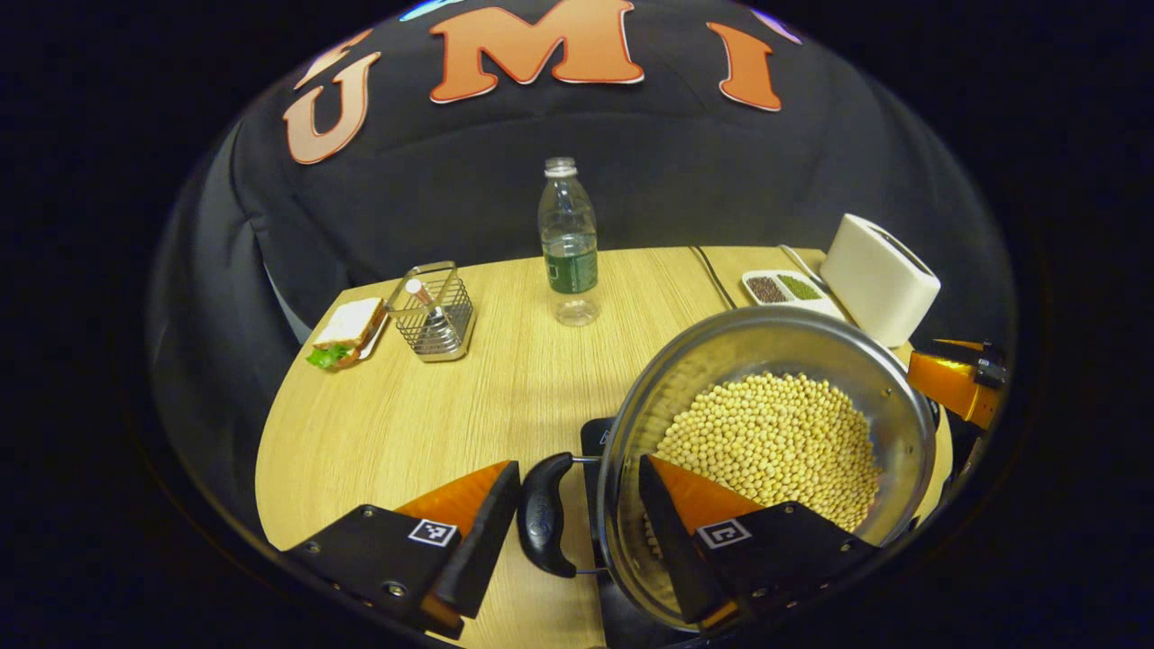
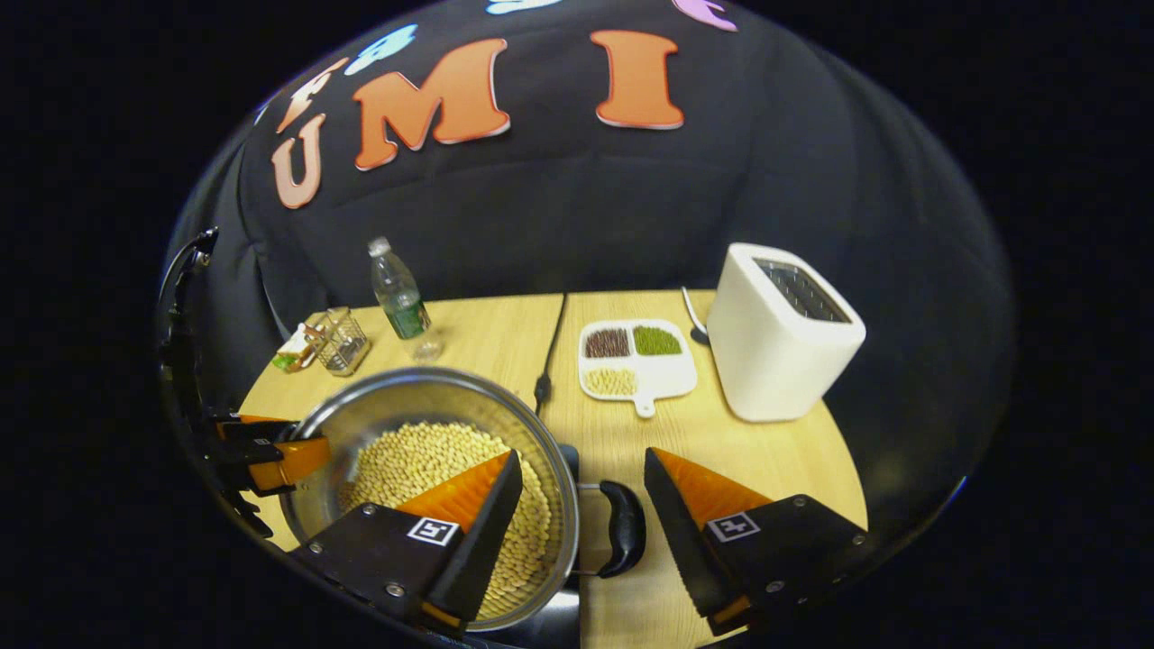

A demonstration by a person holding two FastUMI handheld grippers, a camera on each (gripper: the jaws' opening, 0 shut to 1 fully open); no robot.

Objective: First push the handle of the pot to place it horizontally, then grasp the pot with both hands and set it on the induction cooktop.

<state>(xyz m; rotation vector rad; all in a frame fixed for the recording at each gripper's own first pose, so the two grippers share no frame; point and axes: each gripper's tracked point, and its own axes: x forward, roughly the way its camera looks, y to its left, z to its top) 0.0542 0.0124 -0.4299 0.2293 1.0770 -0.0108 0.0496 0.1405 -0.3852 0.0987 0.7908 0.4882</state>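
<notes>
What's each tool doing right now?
Left tool: open, straddling the pot handle.
Right tool: open, straddling the other handle.

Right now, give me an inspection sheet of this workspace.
Surface: light wood-grain table, mostly bare at its left.
Job's things: steel pot of yellow beans with black side handles; dark induction cooktop beneath it.
Clutter: clear plastic bottle, wire basket, sandwich, white toaster, white divided dish of grains.
Grippers: left gripper open, straddling one handle and the pot's rim; right gripper open, likewise.
Cables: black cable running across the table.
Surroundings: black cloth wall.
</notes>
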